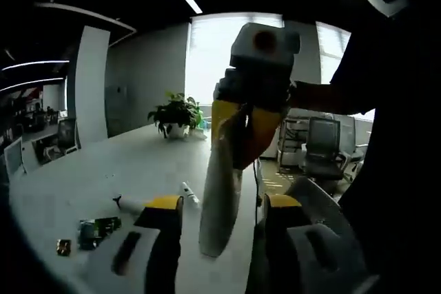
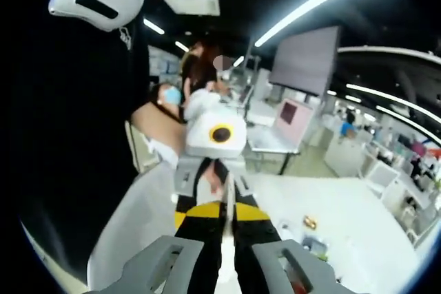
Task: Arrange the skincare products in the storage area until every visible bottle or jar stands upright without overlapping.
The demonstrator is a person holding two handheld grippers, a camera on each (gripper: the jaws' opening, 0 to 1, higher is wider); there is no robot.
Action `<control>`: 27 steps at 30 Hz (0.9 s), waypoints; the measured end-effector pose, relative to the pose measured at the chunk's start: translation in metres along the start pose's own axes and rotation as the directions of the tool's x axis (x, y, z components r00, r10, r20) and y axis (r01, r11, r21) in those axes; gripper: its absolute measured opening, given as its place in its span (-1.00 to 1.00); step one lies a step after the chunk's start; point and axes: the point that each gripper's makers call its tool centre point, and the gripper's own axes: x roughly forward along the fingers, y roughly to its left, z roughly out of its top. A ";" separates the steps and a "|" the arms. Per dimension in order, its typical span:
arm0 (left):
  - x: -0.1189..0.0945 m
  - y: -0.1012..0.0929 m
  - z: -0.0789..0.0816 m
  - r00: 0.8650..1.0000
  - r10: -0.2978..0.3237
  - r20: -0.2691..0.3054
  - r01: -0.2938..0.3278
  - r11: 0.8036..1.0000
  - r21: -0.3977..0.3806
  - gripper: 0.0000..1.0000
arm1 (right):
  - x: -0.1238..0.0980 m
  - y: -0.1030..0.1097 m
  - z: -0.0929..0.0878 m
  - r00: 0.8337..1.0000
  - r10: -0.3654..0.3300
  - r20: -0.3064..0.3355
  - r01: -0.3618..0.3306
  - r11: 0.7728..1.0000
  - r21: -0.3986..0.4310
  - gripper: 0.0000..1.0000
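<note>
Left gripper view: right gripper (image 1: 238, 144) at centre frame clamps white tube (image 1: 219, 197); tube hangs down between left gripper (image 1: 222, 206) fingers, open, tube untouched.

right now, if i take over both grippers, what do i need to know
Left gripper: open, jaws either side of the tube's lower end.
Right gripper: shut on the tube, held in the air above the table.
On the table: a second tube lying flat, a small bottle, a green pack, a jar.
Done: nothing visibly arranged.
Left: stand the tube, then the rest, apart.
</note>
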 end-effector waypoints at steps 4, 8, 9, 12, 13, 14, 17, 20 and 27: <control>-0.004 0.013 -0.023 0.998 0.058 -0.025 -0.059 0.997 -0.044 0.37 | 0.005 -0.011 -0.016 1.000 -0.015 0.004 0.015 0.999 0.036 -1.00; -0.010 0.031 -0.049 0.986 0.148 -0.075 -0.155 0.984 -0.086 0.74 | 0.006 -0.028 -0.037 1.000 -0.026 -0.007 0.027 0.998 0.063 -1.00; -0.011 0.034 -0.054 0.983 0.165 -0.081 -0.172 0.981 -0.092 0.85 | 0.007 -0.031 -0.041 1.000 -0.028 -0.012 0.028 0.997 0.068 -1.00; -0.016 0.040 -0.070 0.973 0.196 -0.121 -0.213 0.967 -0.141 0.92 | 0.009 -0.043 -0.055 0.999 -0.029 -0.028 0.031 0.996 0.082 -1.00; -0.017 0.042 -0.075 0.970 0.206 -0.130 -0.225 0.962 -0.155 0.93 | 0.011 -0.047 -0.060 0.999 -0.025 -0.028 0.027 0.996 0.087 -1.00; -0.018 0.044 -0.078 0.968 0.214 -0.130 -0.233 0.960 -0.156 0.96 | 0.012 -0.053 -0.065 0.999 -0.031 -0.028 0.034 0.995 0.093 -1.00; -0.022 0.049 -0.086 0.964 0.224 -0.145 -0.248 0.953 -0.173 0.98 | 0.014 -0.064 -0.072 0.999 -0.040 -0.020 0.042 0.994 0.103 -1.00; -0.024 0.056 -0.091 0.956 0.241 -0.166 -0.270 0.946 -0.181 0.98 | 0.017 -0.073 -0.077 0.999 -0.041 -0.009 0.042 0.993 0.107 -1.00; -0.027 0.071 -0.094 0.944 0.287 -0.163 -0.317 0.927 -0.202 0.98 | 0.021 -0.089 -0.088 1.000 -0.019 0.012 0.018 0.995 0.102 -1.00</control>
